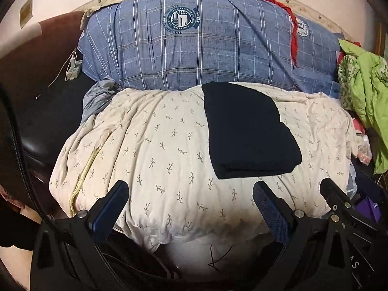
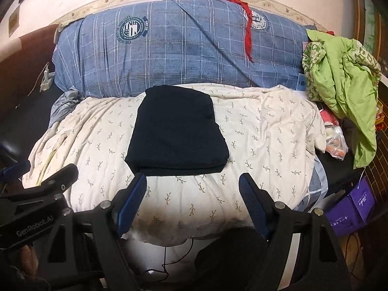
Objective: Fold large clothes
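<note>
A dark navy garment (image 1: 247, 131) lies folded into a flat rectangle on a cream leaf-print quilt (image 1: 157, 150); it also shows in the right wrist view (image 2: 177, 128) on the quilt (image 2: 262, 135). My left gripper (image 1: 191, 194) is open and empty, held above the quilt's near edge, left of the garment. My right gripper (image 2: 194, 184) is open and empty, just in front of the garment's near folded edge. The right gripper's finger also shows at the right of the left wrist view (image 1: 337, 194).
A blue plaid duvet (image 1: 198, 43) with a red strip (image 1: 293, 31) lies behind the quilt against the wall. A green crumpled cloth (image 2: 344, 77) and a plastic bag (image 2: 337, 143) sit at the right. A purple box (image 2: 354, 206) stands at the lower right. A charger (image 1: 72, 68) lies at the left.
</note>
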Demonstrator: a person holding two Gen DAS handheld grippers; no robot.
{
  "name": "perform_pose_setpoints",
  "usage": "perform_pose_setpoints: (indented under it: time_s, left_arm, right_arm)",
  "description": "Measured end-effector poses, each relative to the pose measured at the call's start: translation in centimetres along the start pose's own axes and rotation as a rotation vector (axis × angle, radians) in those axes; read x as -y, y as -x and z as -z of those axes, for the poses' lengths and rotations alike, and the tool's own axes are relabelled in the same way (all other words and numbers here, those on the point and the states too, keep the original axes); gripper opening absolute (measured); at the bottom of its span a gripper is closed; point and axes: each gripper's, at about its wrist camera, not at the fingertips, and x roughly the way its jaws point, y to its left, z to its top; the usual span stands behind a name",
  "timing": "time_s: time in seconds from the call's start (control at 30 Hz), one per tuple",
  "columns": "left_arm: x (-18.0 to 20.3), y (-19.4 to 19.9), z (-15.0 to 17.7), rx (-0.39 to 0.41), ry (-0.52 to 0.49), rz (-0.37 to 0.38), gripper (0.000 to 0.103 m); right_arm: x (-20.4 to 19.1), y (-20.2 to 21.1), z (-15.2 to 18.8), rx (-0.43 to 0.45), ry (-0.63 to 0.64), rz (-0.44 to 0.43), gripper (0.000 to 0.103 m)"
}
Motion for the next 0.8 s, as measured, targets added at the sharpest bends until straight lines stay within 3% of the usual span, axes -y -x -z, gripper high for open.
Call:
perform_pose_setpoints:
  time_s: [0.8]
  left_arm:
    - [0.3, -0.2, -0.6, -0.015, 0.004, 0.042, 0.102]
  right_arm:
    - [1.3, 0.4, -0.9, 0.003, 0.006, 0.011, 0.079]
